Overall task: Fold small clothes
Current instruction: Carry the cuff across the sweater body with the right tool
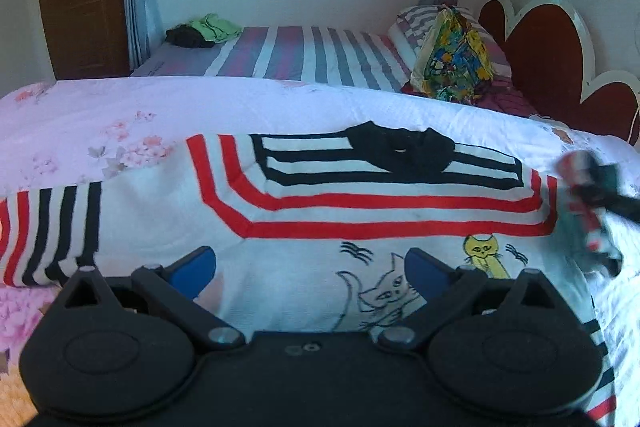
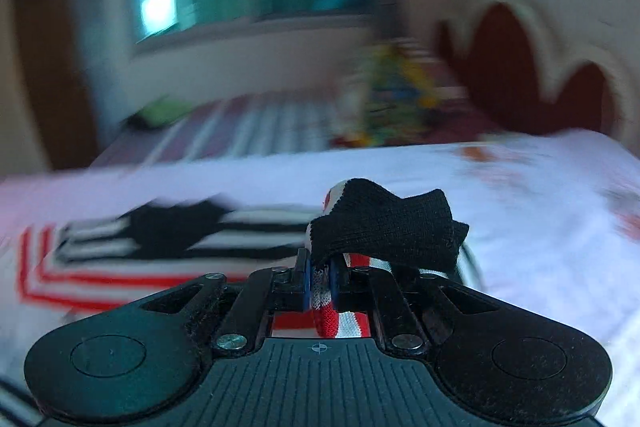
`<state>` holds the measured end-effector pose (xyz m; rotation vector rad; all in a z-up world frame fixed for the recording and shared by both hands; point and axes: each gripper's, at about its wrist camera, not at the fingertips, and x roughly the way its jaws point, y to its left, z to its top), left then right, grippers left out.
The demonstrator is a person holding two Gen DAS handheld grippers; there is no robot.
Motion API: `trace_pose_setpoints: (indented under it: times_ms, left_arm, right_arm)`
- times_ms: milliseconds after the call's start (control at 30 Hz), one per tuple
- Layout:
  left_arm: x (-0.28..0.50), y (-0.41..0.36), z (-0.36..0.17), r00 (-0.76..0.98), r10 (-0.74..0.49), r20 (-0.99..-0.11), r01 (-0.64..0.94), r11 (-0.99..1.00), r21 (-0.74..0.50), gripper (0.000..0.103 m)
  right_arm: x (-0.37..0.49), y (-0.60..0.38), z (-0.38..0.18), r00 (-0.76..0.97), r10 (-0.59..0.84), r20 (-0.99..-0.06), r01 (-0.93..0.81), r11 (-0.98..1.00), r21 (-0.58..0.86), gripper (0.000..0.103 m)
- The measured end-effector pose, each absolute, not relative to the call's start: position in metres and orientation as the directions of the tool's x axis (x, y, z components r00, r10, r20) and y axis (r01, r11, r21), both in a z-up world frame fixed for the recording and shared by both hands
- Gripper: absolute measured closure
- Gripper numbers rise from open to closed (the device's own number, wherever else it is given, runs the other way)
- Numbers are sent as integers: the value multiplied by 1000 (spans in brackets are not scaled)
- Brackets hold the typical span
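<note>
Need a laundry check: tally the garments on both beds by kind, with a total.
White knit sweater with red and black stripes and cat drawings, spread flat, its black sleeve cuff in the right gripper: 1
Crumpled light green garment: 1
Crumpled black garment: 1
Total: 3

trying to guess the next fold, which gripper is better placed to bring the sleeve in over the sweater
Right, likely: the right gripper is shut on the sleeve, cuff lifted. The left gripper hovers open and empty over the sweater.
</note>
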<state>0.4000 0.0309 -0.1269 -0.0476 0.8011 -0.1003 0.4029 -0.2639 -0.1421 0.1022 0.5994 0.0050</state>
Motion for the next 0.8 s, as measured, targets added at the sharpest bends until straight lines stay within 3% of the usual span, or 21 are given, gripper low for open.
trace_pose_setpoints:
  times_ms: [233, 267, 367, 500, 700, 767, 800]
  left_arm:
    - [407, 52, -130, 672, -128, -729, 72, 992, -108, 3]
    - [408, 54, -131, 667, -140, -732, 74, 990, -122, 3]
    - [411, 53, -135, 659, -163, -735, 62, 985, -163, 3]
    - [415, 44, -141, 641, -201, -741, 82, 977, -195, 3]
    - [420, 17, -160, 544, -365, -755, 157, 929, -336, 5]
    - [424, 8, -168, 527, -410, -744, 149, 907, -394, 9]
    - [426, 5, -171, 524, -418, -742, 146, 902, -405, 19]
  right_arm:
    - [421, -171, -178, 748, 136, -650, -157, 987, 26, 90]
    - [420, -169, -180, 743, 158, -650, -181, 983, 31, 80]
    - [410, -158, -178, 740, 232, -631, -267, 963, 41, 33]
    - [390, -169, -166, 785, 232, -574, -256, 966, 40, 33]
    - [368, -229, -158, 843, 41, -537, -53, 999, -8, 33]
    - [362, -248, -164, 834, -9, -551, -7, 1000, -27, 33]
    - [360, -258, -168, 827, -31, -561, 21, 999, -25, 33]
